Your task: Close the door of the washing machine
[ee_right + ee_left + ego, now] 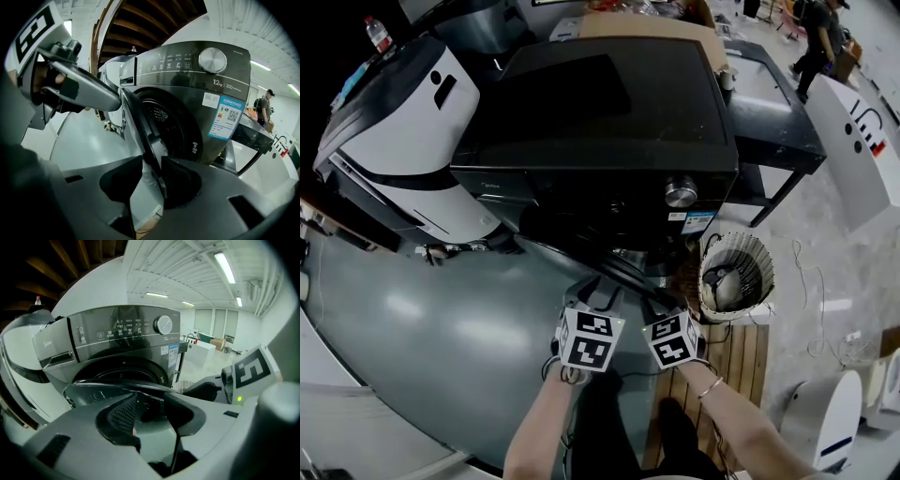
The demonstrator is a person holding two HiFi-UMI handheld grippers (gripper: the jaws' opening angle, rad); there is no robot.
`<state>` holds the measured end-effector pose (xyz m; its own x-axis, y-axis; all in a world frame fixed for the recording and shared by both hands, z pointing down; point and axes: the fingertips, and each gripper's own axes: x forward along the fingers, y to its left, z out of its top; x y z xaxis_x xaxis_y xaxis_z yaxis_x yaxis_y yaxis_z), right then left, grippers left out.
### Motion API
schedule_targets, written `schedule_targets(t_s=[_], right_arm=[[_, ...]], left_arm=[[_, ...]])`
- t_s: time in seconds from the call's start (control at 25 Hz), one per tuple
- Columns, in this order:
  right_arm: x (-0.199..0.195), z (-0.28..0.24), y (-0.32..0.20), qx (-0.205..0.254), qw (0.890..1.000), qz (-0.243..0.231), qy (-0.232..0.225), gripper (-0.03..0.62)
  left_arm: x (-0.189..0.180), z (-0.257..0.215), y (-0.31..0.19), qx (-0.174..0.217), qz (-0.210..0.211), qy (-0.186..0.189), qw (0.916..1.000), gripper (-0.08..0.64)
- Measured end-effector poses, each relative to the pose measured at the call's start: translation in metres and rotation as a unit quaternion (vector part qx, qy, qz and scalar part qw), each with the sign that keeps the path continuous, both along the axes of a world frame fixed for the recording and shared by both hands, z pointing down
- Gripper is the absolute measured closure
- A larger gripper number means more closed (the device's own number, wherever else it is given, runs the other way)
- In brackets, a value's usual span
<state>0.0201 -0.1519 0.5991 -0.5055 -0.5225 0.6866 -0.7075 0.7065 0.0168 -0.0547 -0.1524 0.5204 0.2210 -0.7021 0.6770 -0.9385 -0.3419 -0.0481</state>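
Both grippers are held at the round, dark-rimmed glass door (140, 136) of the dark grey front-loading washing machine (609, 103). The right gripper (151, 161) is clamped on the door's free edge. One jaw is seen on the outer side and the other on the inner side, and the gap between them is filled by the rim.

The left gripper (150, 401) is set against the outside of the door near its upper rim. Its jaws are held apart and nothing is pinched. The rim is seen running across just beyond the tips, and the ribbed pad (123, 412) of one jaw is fully exposed.

The door is hinged at the head view's left and is swung partly out from the machine's front, so the dark drum opening (171, 122) is exposed behind it. A round silver knob (681, 192) is set in the control panel, and a blue-and-white label (224, 117) is stuck below it.

A white, ribbed round basket (764, 267) is placed near the machine's right front corner, beside a strip of wooden slats (741, 361). A white, rounded appliance (403, 131) is stood to the machine's left on the glossy grey floor (441, 319). A person (818, 37) is seen well behind, at the head view's upper right.
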Motion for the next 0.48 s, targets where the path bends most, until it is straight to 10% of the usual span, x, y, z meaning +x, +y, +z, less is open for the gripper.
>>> schedule_targets(t_s=[0.48], right_arm=[[0.01,0.0,-0.052,0.02,0.999,0.027,0.002,0.436]], left_arm=[[-0.02,0.016,-0.046,0.067,0.022,-0.132,0.9888,0.36]])
